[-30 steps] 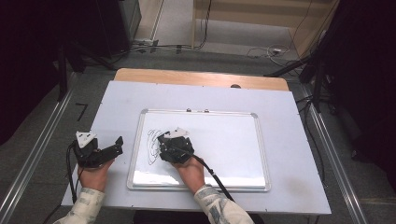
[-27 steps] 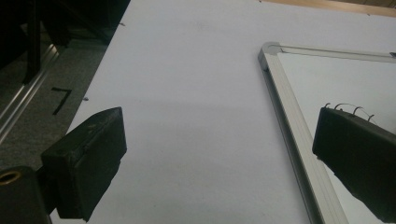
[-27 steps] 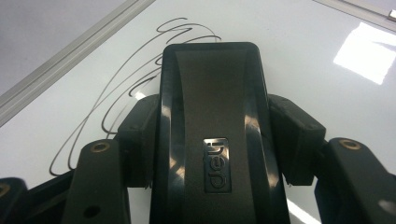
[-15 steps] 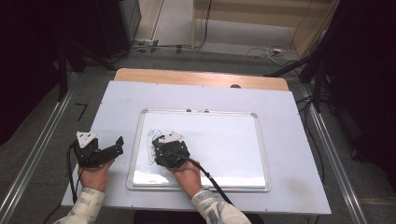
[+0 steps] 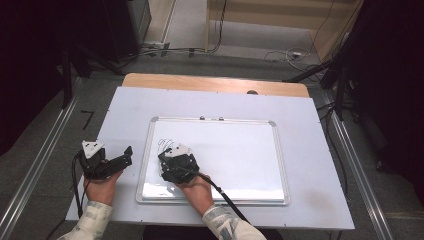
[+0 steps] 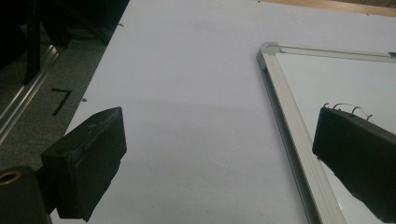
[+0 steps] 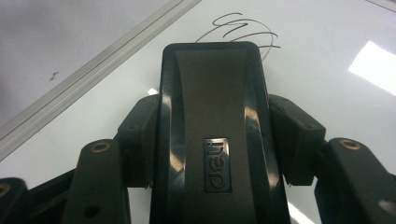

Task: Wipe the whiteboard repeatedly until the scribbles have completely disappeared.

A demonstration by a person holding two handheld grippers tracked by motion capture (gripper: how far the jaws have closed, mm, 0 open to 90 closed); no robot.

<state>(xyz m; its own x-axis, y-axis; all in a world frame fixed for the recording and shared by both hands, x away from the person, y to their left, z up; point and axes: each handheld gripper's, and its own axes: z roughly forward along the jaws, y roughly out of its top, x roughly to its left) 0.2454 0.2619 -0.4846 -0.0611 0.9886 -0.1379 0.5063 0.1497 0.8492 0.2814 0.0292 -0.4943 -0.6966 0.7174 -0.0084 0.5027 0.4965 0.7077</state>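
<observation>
A white whiteboard (image 5: 235,150) with a silver frame lies on the table. My right gripper (image 5: 176,164) rests on its left part, shut on a black eraser (image 7: 212,116) marked "deli" that lies flat against the board. Black pen scribbles (image 5: 167,144) remain just beyond the eraser, and the scribbles (image 7: 243,28) sit close ahead of the eraser's tip. My left gripper (image 5: 122,159) rests on the table left of the board, open with nothing between its jaws. In the left gripper view the left gripper (image 6: 224,158) straddles the board's frame (image 6: 289,121).
The board lies on a pale table cover (image 5: 125,115) with a wooden strip (image 5: 210,82) at the far edge. Metal rails (image 5: 45,160) and cables (image 5: 280,52) run on the floor around the table. A cable (image 5: 225,197) trails from the right gripper.
The right gripper with the eraser has slid a little left and toward the person across the board. Fewer scribbles show than before. The left gripper has stayed put.
</observation>
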